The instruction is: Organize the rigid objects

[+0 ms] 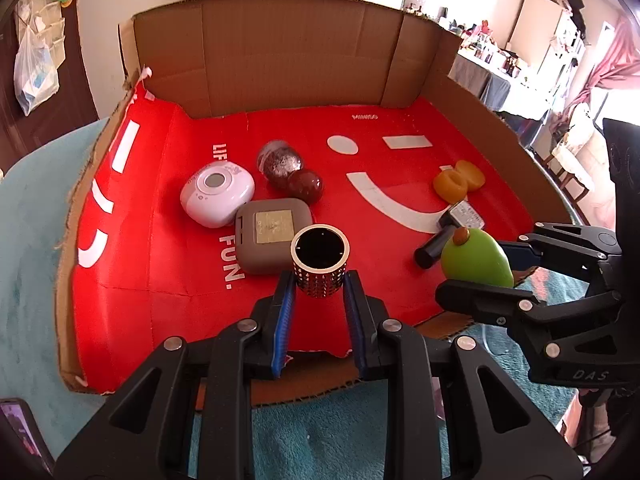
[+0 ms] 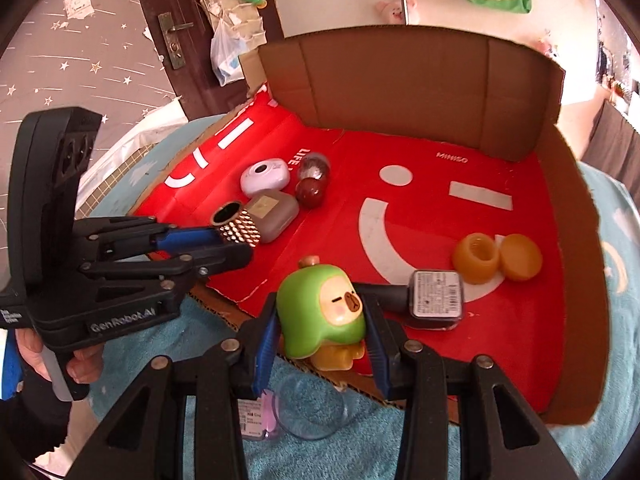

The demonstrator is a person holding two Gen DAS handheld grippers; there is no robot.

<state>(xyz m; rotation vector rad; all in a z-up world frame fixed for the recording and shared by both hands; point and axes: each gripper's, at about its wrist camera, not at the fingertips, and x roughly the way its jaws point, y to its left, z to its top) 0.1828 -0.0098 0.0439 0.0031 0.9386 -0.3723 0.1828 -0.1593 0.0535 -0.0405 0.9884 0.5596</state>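
My left gripper (image 1: 319,286) is shut on a studded gold cylinder (image 1: 319,262) with a dark hollow top, held above the red mat (image 1: 160,264) near its front edge. From the right wrist view the same cylinder (image 2: 236,229) sits in that gripper (image 2: 234,242) at the left. My right gripper (image 2: 322,320) is shut on a green hooded toy figure (image 2: 320,310) with a cream face, above the mat's front edge. In the left wrist view the toy (image 1: 476,258) shows as a green lump in the right gripper (image 1: 486,266).
On the mat lie a white round device (image 1: 216,194), a grey case (image 1: 272,234), a silver ball (image 1: 280,160), a dark red ball (image 1: 306,186), an orange open container (image 2: 496,258) and a black bottle with label (image 2: 432,294). Cardboard walls (image 1: 288,52) rise behind and at the right. A clear cup (image 2: 312,408) lies on the teal cloth.
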